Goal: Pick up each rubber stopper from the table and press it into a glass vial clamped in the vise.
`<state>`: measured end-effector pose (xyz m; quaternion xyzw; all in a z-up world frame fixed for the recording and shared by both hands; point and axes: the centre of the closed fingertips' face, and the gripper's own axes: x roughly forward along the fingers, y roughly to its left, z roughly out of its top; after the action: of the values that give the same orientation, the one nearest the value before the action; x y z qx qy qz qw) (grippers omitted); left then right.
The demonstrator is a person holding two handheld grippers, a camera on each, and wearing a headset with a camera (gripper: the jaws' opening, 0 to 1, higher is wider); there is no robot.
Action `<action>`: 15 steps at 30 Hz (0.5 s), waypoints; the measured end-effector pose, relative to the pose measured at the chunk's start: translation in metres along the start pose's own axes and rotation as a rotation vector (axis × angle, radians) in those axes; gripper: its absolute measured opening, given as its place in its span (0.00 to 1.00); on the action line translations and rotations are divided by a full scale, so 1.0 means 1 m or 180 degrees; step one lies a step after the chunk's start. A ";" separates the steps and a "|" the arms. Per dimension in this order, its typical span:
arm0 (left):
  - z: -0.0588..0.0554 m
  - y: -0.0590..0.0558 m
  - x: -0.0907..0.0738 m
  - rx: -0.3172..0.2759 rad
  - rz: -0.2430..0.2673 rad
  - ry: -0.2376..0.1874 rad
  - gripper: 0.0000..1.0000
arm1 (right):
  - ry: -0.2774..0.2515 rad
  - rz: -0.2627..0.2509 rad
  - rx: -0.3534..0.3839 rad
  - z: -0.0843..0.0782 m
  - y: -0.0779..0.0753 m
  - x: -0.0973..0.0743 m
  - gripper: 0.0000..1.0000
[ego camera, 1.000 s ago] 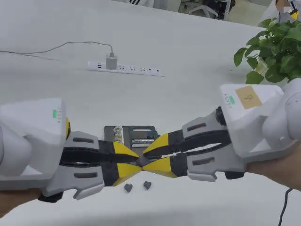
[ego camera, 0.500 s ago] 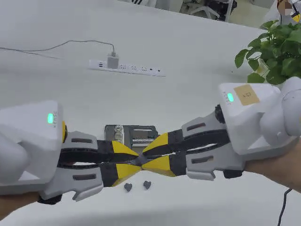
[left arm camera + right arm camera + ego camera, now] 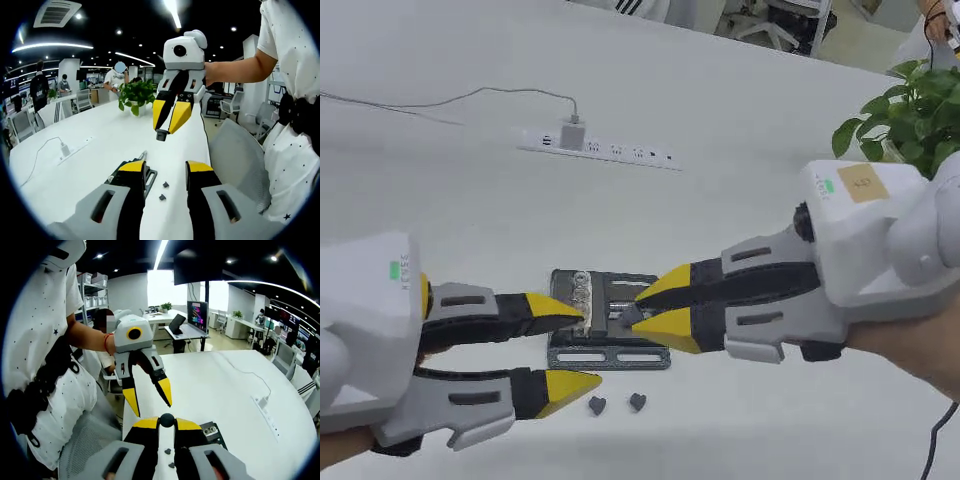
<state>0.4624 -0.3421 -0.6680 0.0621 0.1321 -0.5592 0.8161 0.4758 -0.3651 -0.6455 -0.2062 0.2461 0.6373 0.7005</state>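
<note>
Right tongs [image 3: 636, 311] pinch a stopper [image 3: 166, 420] at their tips above the vise [image 3: 610, 355]; left tongs [image 3: 590, 346] gape nearby.

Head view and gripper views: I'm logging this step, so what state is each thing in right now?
Left gripper: open, holding nothing.
Right gripper: shut on a rubber stopper.
Loose stoppers: two, lying on the table near the vise.
Vise: on the table, clamping glass vials.
Charger: plugged into the power strip.
</note>
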 end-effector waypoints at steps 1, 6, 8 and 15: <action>-0.001 0.002 -0.001 -0.0010 0.0014 0.0005 0.33 | 0.0006 -0.0012 0.0007 0.000 -0.003 0.000 0.06; -0.008 0.015 -0.006 -0.0023 0.0149 0.0016 0.38 | 0.0043 -0.0083 0.0065 0.002 -0.021 0.002 0.06; -0.010 0.020 -0.008 -0.0049 0.0192 0.0012 0.42 | 0.0075 -0.0108 0.0089 0.001 -0.030 0.004 0.06; -0.022 0.032 -0.010 0.0002 0.0272 0.0028 0.55 | 0.0211 -0.0166 0.0098 0.001 -0.058 0.017 0.06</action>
<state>0.4859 -0.3160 -0.6876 0.0703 0.1327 -0.5236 0.8386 0.5344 -0.3574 -0.6565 -0.2227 0.2735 0.6078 0.7115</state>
